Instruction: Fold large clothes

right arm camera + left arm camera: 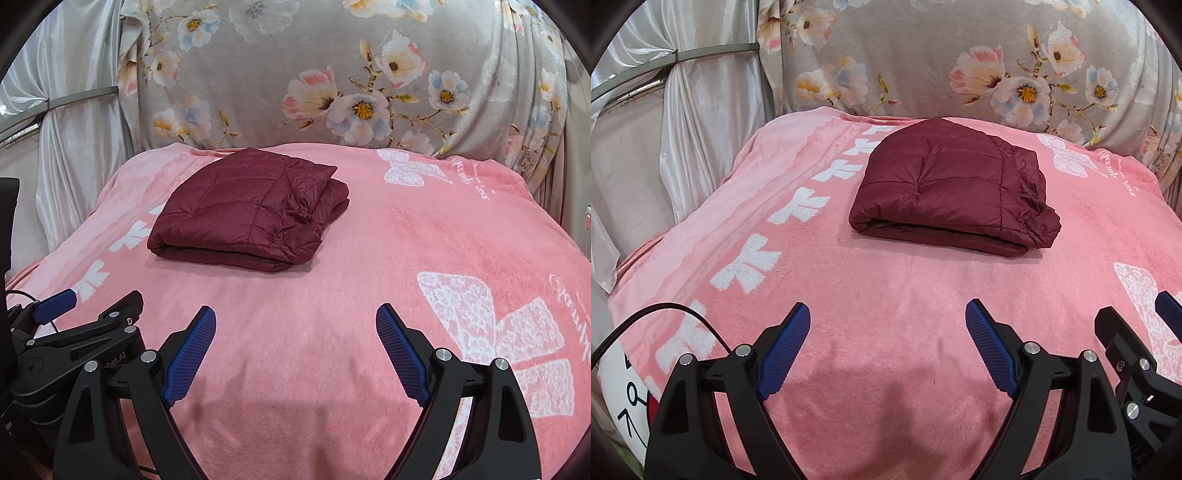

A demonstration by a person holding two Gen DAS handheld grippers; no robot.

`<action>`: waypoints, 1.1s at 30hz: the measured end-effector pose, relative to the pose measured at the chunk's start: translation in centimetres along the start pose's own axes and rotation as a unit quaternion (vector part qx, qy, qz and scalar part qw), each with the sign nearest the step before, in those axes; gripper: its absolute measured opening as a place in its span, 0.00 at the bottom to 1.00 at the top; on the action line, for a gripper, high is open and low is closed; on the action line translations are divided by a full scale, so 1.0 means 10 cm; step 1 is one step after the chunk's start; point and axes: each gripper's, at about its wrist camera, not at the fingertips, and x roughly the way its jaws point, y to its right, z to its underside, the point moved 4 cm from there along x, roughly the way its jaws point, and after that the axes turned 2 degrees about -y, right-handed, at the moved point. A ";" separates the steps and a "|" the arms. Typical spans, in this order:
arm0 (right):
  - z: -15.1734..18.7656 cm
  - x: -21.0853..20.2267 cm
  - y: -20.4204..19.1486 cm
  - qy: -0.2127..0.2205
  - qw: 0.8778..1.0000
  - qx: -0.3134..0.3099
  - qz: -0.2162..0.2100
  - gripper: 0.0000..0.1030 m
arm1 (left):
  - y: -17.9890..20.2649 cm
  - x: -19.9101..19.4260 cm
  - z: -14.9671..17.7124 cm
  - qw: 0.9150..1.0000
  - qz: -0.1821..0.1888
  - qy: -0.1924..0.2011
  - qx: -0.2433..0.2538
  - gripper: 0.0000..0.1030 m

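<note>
A dark red quilted jacket lies folded into a compact bundle on the pink blanket; in the right wrist view the jacket sits left of centre. My left gripper hovers open over bare blanket, well short of the jacket, nothing between its blue pads. My right gripper is likewise open and empty, nearer than the jacket and to its right. Each gripper shows at the edge of the other's view: the right gripper at the far right, the left gripper at the far left.
The pink blanket with white bow prints covers the whole work surface. Behind it hangs a grey floral cloth. White satin drapes stand at the left. A black cable runs by the left gripper.
</note>
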 end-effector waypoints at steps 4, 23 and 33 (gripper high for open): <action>0.00 0.01 -0.02 0.000 1.000 -0.001 0.001 0.84 | -0.02 0.00 0.01 1.000 -0.001 -0.001 -0.003 0.81; -0.04 0.01 -0.10 0.003 1.000 -0.008 0.009 0.84 | -0.05 0.02 -0.02 1.000 -0.003 -0.001 -0.004 0.81; -0.08 0.00 -0.09 0.004 1.000 -0.003 0.007 0.84 | -0.02 0.04 -0.08 1.000 0.009 -0.001 0.001 0.78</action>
